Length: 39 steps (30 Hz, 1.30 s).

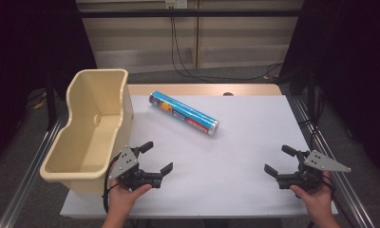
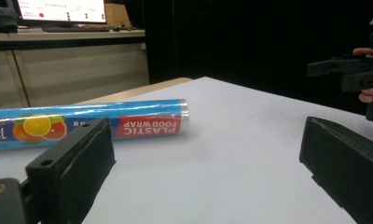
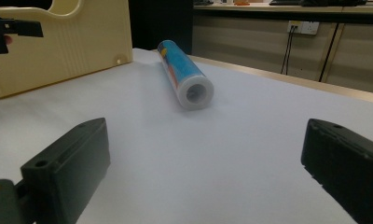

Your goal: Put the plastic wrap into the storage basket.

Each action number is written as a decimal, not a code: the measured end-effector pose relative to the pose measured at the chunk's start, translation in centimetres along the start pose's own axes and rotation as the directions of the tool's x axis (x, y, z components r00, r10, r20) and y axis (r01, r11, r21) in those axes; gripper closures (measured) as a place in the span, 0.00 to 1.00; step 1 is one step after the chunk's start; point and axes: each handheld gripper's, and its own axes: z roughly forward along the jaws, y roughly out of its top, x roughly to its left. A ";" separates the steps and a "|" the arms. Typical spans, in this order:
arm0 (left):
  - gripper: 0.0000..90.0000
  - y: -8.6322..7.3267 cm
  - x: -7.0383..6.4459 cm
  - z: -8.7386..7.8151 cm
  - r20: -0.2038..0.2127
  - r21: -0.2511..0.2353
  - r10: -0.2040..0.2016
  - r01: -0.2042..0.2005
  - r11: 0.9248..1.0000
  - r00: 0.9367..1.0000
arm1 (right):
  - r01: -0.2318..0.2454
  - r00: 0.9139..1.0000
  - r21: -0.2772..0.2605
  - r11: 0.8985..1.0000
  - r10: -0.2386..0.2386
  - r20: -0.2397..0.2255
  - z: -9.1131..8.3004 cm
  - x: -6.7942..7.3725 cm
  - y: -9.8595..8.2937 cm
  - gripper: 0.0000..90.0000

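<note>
Both grippers, left (image 1: 157, 156) and right (image 1: 277, 160), hung wide open, well short of the roll (image 1: 184, 113) beside the bin (image 1: 90, 128). The job looked unstarted; next, one must reach the roll and close across it.

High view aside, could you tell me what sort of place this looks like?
Probably a lab or office test bench: a white-topped table, a computer monitor on a desk behind, and wall sockets with cables.

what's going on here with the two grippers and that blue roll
A person sits at a white table with a two-jaw gripper in each hand. The left gripper and the right gripper both rest near the front edge with jaws open, holding nothing. A blue roll of plastic food wrap lies on its side farther back, untouched. A cream plastic bin stands empty at the left edge.
</note>
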 end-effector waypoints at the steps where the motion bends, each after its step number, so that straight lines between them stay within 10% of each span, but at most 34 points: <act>1: 0.03 0.0 0.0 0.1 0.003 0.000 -0.004 0.004 1.000 1.000 | 0.002 1.000 -0.001 1.000 -0.002 -0.002 0.0 0.0 0.0 0.01; 11: 0.03 0.2 0.1 1.2 0.000 0.041 0.007 -0.007 0.999 1.000 | 0.010 1.000 0.008 1.000 -0.010 -0.005 0.0 0.1 0.0 0.01; 22: 0.03 1.9 0.8 6.3 0.033 0.134 0.044 -0.048 0.990 0.999 | 0.013 1.000 0.023 1.000 -0.012 -0.017 0.2 0.1 -0.1 0.02; 33: 0.04 3.7 3.7 13.7 0.076 0.312 0.032 -0.054 0.949 0.997 | 0.011 0.999 0.031 0.999 -0.010 -0.031 0.5 0.0 -0.2 0.02; 39: 0.05 5.1 5.3 17.0 0.099 0.425 0.061 -0.098 0.900 0.993 | 0.013 0.999 0.035 0.999 -0.012 -0.042 0.5 0.1 -0.2 0.02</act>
